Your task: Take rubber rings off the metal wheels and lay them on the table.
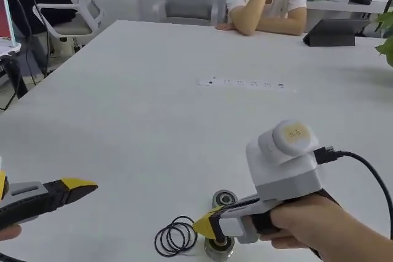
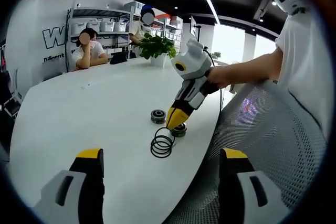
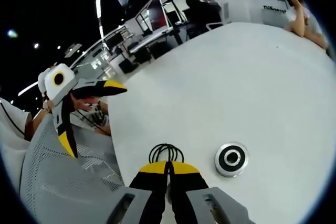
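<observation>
Though loose, rings [image 1: 175, 237] beside right tongs [image 1: 201, 226].

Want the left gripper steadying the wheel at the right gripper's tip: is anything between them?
Yes: the loose rubber rings lie on the table between the left gripper and that wheel, just before it. Otherwise bare table.

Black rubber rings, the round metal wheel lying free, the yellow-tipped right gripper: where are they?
Black rubber rings [image 1: 175, 237]: head view, middle of the loose pile.
Round metal wheel [image 3: 231, 159]: right gripper view, its hub.
Yellow-tipped right gripper [image 1: 204, 226]: head view, between its fingertips.
</observation>
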The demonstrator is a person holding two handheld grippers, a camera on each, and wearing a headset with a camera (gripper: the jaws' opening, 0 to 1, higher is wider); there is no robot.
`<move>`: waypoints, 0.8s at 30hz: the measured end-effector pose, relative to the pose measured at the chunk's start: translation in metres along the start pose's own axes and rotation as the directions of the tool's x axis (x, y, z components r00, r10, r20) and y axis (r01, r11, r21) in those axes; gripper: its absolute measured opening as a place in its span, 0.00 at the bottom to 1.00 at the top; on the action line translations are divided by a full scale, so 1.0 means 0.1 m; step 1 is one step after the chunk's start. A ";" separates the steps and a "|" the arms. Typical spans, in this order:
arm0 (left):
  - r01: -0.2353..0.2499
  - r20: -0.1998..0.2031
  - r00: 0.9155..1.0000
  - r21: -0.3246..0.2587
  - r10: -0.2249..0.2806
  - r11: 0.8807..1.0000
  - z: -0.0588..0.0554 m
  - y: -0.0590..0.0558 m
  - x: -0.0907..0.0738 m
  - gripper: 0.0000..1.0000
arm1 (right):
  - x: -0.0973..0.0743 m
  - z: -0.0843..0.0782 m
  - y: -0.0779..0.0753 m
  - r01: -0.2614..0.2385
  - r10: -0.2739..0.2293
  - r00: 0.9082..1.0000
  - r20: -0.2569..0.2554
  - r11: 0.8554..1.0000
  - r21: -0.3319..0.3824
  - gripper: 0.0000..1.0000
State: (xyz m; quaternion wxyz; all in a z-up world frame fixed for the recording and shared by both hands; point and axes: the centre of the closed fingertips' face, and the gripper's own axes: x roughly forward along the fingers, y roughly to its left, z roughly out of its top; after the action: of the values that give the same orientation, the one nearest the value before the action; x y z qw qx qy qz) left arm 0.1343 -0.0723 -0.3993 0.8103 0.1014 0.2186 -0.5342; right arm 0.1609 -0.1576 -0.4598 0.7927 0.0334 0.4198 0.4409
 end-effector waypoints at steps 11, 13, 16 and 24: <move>-0.007 0.004 1.000 0.000 0.007 1.000 0.00 0.02 0.00 0.87 | 0.05 -0.04 -0.08 0.044 -0.046 0.999 -0.029 0.997 -0.056 0.00; -0.006 0.001 1.000 0.000 0.006 1.000 0.00 0.02 0.01 0.86 | 0.05 -0.04 -0.08 0.047 -0.049 0.998 -0.030 0.997 -0.061 0.01; -0.006 -0.003 1.000 0.001 0.006 1.000 -0.01 0.03 0.01 0.86 | 0.05 -0.05 -0.09 0.050 -0.053 0.998 -0.033 0.997 -0.063 0.01; -0.008 -0.010 1.000 -0.001 0.008 1.000 -0.03 0.03 0.02 0.86 | 0.04 -0.06 -0.12 0.061 -0.064 0.997 -0.037 0.996 -0.067 0.02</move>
State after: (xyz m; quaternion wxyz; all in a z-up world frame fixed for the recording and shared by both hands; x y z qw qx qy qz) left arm 0.1368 -0.0712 -0.4033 0.8112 0.1047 0.2224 -0.5306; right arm 0.1661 -0.1638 -0.4714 0.7984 -0.0143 0.4212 0.4300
